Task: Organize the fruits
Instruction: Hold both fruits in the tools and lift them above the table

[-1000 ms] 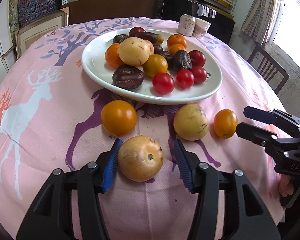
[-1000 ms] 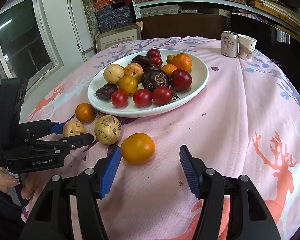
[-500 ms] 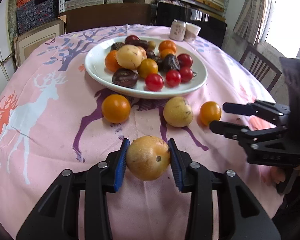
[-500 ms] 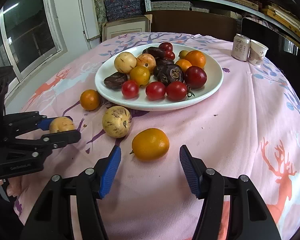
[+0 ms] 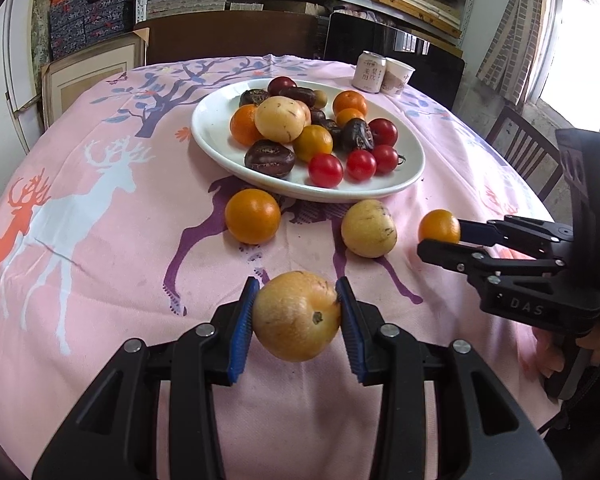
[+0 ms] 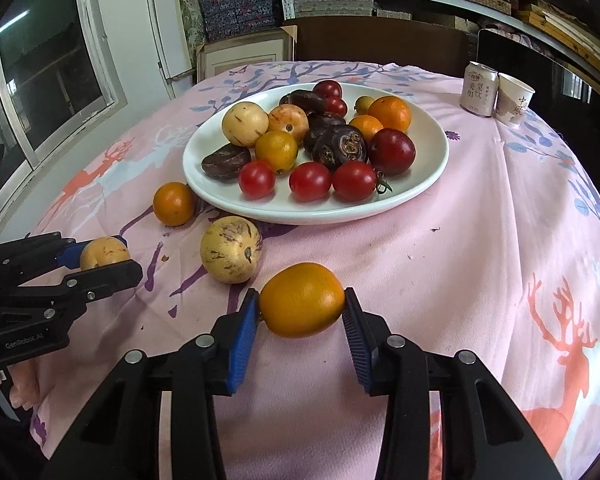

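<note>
My left gripper [image 5: 296, 312] is shut on a tan round fruit [image 5: 296, 324], held just above the pink deer cloth. In the right wrist view that same gripper [image 6: 114, 256] and fruit [image 6: 102, 251] sit at the far left. My right gripper [image 6: 302, 306] has its jaws closing on a small orange fruit [image 6: 302, 300], and both blue pads touch its sides. A white plate [image 5: 216, 136] behind holds several tomatoes, oranges and dark fruits. An orange [image 5: 253, 216] and a speckled yellow fruit [image 5: 368, 228] lie loose in front of the plate.
A drink can [image 5: 369, 71] and a paper cup [image 5: 397, 76] stand at the table's far edge. A wooden chair [image 5: 524, 148] is on the right, shelves and boxes behind. A person's hand [image 5: 572, 356] grips the right tool.
The left jaws came in on the tan fruit and raised it a little off the cloth. The right gripper moved forward around the small orange fruit and its jaws narrowed onto it.
</note>
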`<state>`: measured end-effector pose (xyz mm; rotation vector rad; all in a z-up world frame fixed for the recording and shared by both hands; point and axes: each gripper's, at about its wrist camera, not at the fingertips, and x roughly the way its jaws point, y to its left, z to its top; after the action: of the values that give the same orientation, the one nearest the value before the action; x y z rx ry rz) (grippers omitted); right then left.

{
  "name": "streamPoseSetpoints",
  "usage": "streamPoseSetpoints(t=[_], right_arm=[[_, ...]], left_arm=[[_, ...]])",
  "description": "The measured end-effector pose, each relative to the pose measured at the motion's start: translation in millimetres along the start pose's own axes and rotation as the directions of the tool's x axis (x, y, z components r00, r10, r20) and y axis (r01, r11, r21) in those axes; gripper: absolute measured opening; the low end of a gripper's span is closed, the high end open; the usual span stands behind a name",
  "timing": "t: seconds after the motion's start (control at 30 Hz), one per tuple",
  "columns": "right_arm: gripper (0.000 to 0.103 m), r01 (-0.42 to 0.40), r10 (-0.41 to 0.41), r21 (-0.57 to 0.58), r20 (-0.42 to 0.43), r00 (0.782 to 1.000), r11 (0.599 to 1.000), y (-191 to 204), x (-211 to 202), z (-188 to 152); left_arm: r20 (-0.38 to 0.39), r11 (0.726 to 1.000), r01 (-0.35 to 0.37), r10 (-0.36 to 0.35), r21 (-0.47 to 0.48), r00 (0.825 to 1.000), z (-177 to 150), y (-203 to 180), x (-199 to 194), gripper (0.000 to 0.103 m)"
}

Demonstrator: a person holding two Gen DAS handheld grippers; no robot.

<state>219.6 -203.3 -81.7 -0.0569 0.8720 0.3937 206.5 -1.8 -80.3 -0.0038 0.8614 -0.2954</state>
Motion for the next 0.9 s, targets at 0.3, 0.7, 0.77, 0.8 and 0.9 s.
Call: streamPoseSetpoints(t=[0.3,0.7,0.77,0.8,0.9], right_arm=[[0.041,-0.006,0.005,0.016,0.030,1.000,1.000,-4.5,-17.5,-10.1],[0.042,-0.006,0.006,-0.002,0.028,1.000,1.000,-3.7,-23.5,-17.2],[0.044,-0.007,0.008,-0.016,0.006,1.000,1.000,-0.5,-18.2,-17.3],[0.045,-0.010,0.010,-0.016,-0.003,1.000,1.000,0.5,-15.8,-17.0],[0.045,-0.008,0.006,-0.026,-0.061,0.998,1.000,4.6,-3.0,-16.0]], left_arm=[[0.007,1.000,-0.007,0.007,-0.006,1.000,-4.2,-1.1,-6.5,0.038],[-0.008,1.000,-0.011,0.011,0.002,1.000,-9.9,-8.2,-6.7,0.038],[-0.015,1.000,-0.013,0.013,0.008,1.000,-11.0,-9.7,-4.9,0.038],[-0.016,1.000,-0.013,0.014,0.010,1.000,-11.0,-10.2,-4.5,0.038],[-0.017,1.000,-0.013,0.013,0.009,1.000,-11.1,-10.4,-4.1,0.038]])
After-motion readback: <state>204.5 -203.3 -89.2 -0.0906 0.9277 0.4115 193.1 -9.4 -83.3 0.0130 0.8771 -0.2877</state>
